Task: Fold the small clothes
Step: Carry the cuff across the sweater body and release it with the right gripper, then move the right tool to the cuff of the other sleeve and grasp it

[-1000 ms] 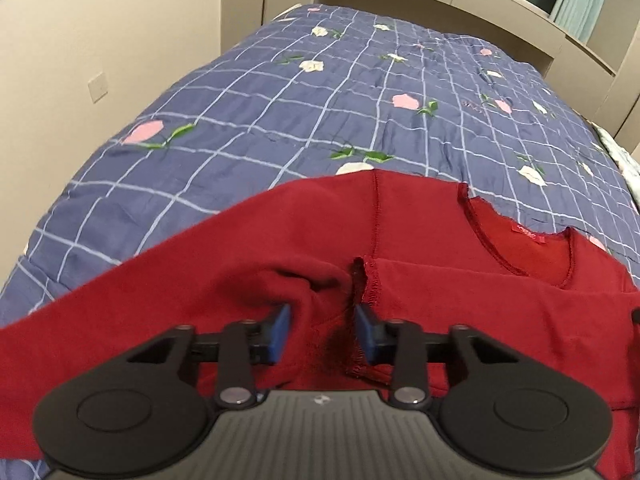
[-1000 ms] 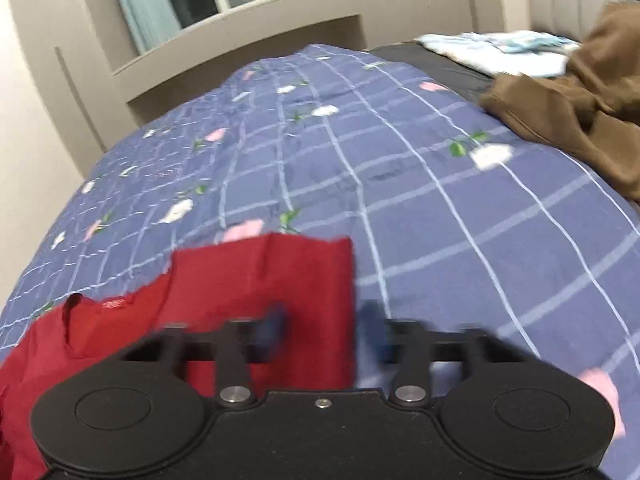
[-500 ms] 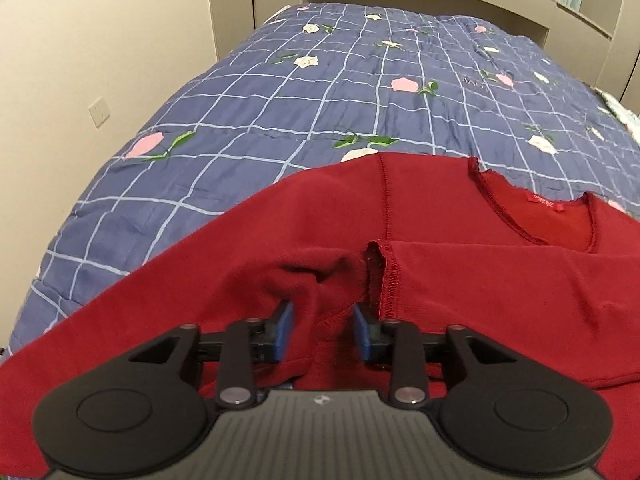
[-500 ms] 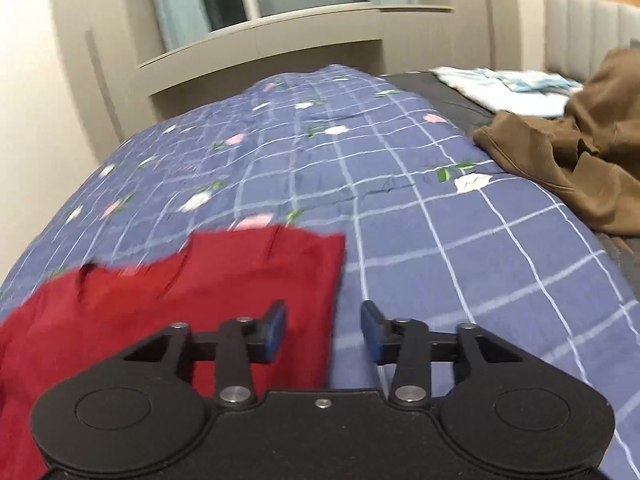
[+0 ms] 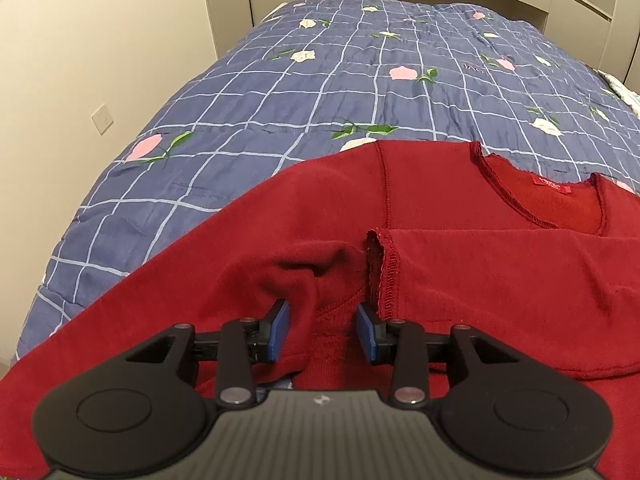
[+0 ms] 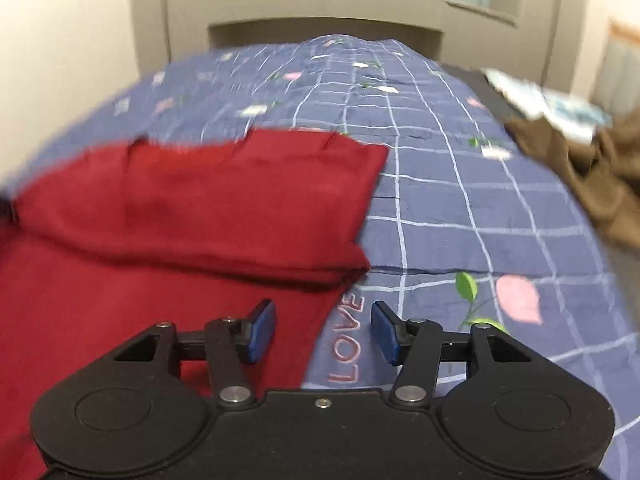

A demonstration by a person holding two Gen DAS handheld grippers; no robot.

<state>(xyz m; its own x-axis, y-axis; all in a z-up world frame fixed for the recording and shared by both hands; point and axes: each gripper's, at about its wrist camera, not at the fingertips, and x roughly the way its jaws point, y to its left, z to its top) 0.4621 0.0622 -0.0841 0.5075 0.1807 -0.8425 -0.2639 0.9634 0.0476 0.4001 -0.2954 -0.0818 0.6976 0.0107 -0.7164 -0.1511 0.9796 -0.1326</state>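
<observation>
A dark red long-sleeved top (image 5: pixel 460 280) lies on the blue checked floral quilt (image 5: pixel 320 88), neckline with a red label at the right. One sleeve is folded across the body, its cuff (image 5: pixel 384 268) near the middle. My left gripper (image 5: pixel 323 328) is open, its blue pads on either side of a raised fold of the red cloth without pinching it. In the right wrist view the red top (image 6: pixel 180 220) shows with a folded right edge. My right gripper (image 6: pixel 324 330) is open and empty, straddling the top's right edge above the quilt (image 6: pixel 460 220).
A brown garment (image 6: pixel 580 172) is heaped at the right of the bed, with pale blue-white cloth (image 6: pixel 548 108) behind it. A beige wall with a socket (image 5: pixel 102 118) runs along the bed's left side. Cabinets and a window stand beyond the far end.
My right gripper has swung and moved nearer over the red top's right edge; the view is blurred by motion. My left gripper has stayed open around the raised fold, shifting slightly.
</observation>
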